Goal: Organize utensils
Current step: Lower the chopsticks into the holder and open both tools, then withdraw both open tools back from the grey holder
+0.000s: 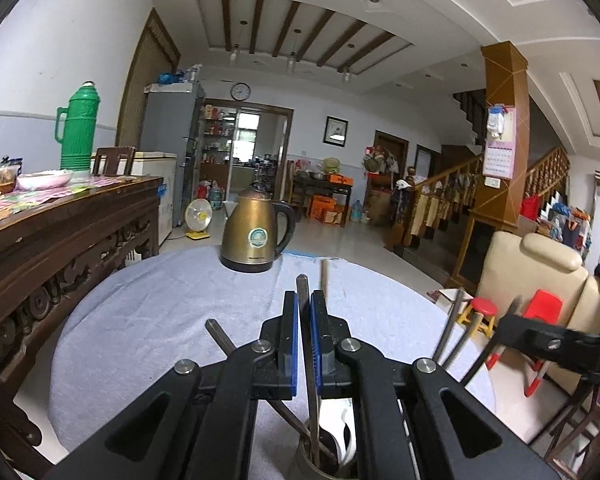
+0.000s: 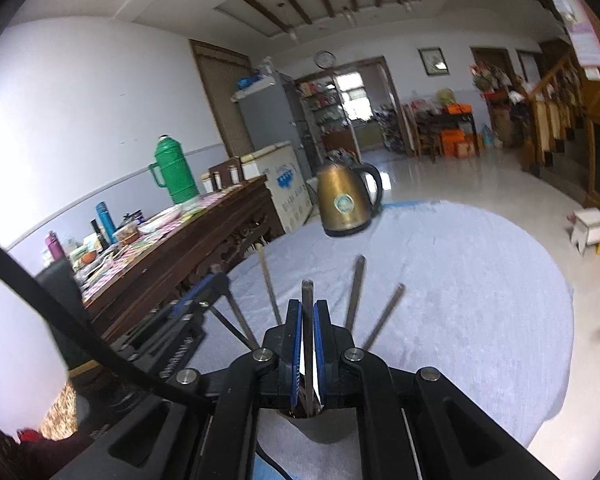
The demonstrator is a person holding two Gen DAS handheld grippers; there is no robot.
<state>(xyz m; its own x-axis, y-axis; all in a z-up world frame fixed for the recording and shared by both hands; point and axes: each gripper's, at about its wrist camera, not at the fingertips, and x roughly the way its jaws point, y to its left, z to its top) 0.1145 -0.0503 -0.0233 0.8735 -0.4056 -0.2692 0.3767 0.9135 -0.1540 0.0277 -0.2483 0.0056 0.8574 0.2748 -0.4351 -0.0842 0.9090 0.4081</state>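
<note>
Left wrist view first: the left gripper (image 1: 305,304) has its blue pads clamped on a thin dark metal utensil handle (image 1: 302,286), flat and slim with a squared tip poking up past the fingertips. Directly beneath, right at the near edge of the table (image 1: 148,320), sits the utensil holder (image 1: 328,462), a round cup with several other stems leaning out of it like a fan. Over on the right wrist view, the right gripper (image 2: 307,312) is likewise closed tight on a second flat handle (image 2: 307,292), and its own cup mouth shows just below the jaws. The table wears a pale, softly napped cloth, slightly wrinkled, and a bronze-coloured kettle (image 1: 256,232) with a glossy black handle stands toward the far edge, well clear. Now, the step looks like lowering both pieces into the cup. To do it well, I'd say keep each handle close to upright, bring it down slowly through the gap between the leaning stems, and only let go once the lower end is seated. Both tools are crowded over one small opening, so one at a time would be safer. Thin smooth metal can slip or rattle the rest.
</note>
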